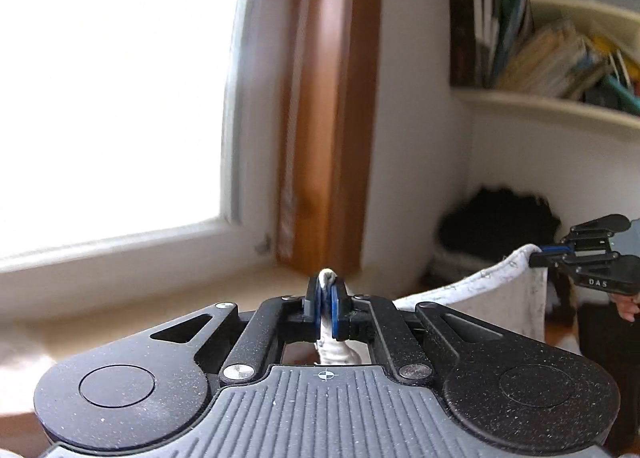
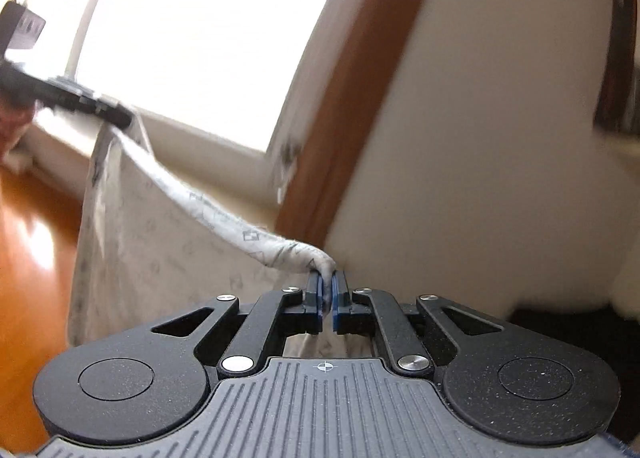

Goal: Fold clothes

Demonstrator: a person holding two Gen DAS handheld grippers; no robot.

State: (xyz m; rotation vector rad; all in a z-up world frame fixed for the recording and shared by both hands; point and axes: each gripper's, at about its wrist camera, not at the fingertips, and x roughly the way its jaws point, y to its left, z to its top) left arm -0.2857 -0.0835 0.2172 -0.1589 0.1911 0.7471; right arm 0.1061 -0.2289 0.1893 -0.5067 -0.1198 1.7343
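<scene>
Garment: a white cloth (image 2: 132, 242) with small grey printed marks, held up in the air between the two grippers; its top edge is rolled and stretched from one gripper to the other, and the rest hangs down below this edge.
Left gripper (image 1: 327, 300): closed on one bunched corner of the cloth, which sticks out a little above the blue pads (image 1: 319, 304).
Right gripper (image 2: 327, 298): closed on the other corner, the twisted end of the cloth pinched between its blue pads.
Hands: a small part of a hand (image 1: 626, 308) shows under the right gripper in the left wrist view.
Behind: a bright window (image 1: 108, 89) with a white sill, a brown wooden post (image 1: 328, 105) beside it, a white wall.
Right side: a shelf (image 1: 560, 107) with books (image 1: 540, 41), and a dark blurred thing below it, which I cannot identify.
Below: an orange-brown wooden floor (image 2: 28, 217).
</scene>
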